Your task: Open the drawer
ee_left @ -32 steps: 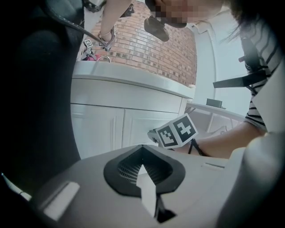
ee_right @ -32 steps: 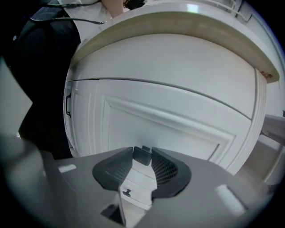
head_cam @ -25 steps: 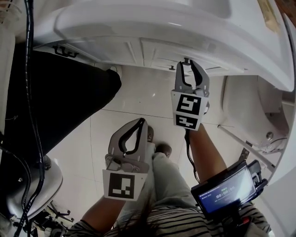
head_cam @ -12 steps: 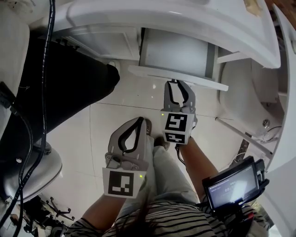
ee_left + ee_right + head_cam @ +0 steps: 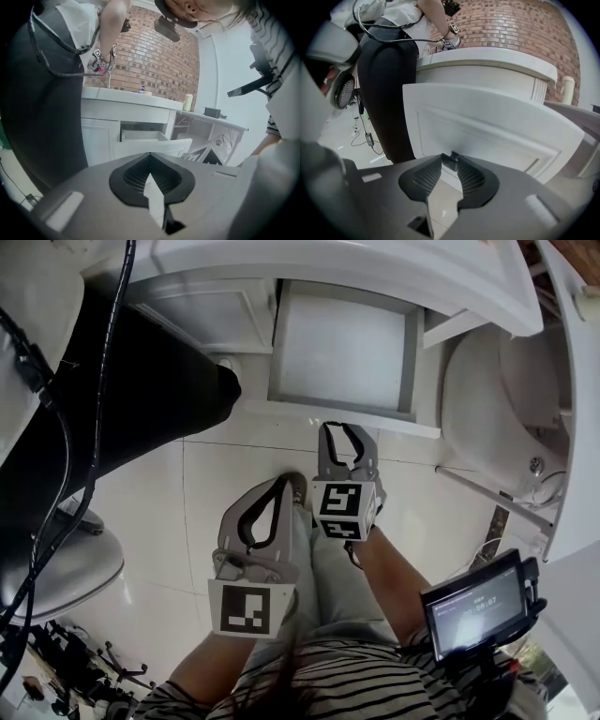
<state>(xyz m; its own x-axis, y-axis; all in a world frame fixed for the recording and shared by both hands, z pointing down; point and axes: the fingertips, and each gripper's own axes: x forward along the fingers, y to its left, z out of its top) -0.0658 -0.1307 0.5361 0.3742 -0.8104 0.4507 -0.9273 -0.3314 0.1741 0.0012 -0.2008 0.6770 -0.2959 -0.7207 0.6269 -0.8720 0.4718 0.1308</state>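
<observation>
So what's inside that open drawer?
Only its pale bare bottom shows in the drawer; nothing lies on the visible part. Its back end is covered by the counter.

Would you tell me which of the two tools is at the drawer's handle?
The right tool, its jaws closing on the dark handle of the pulled-out drawer; the left tool hangs back, shut and empty.
</observation>
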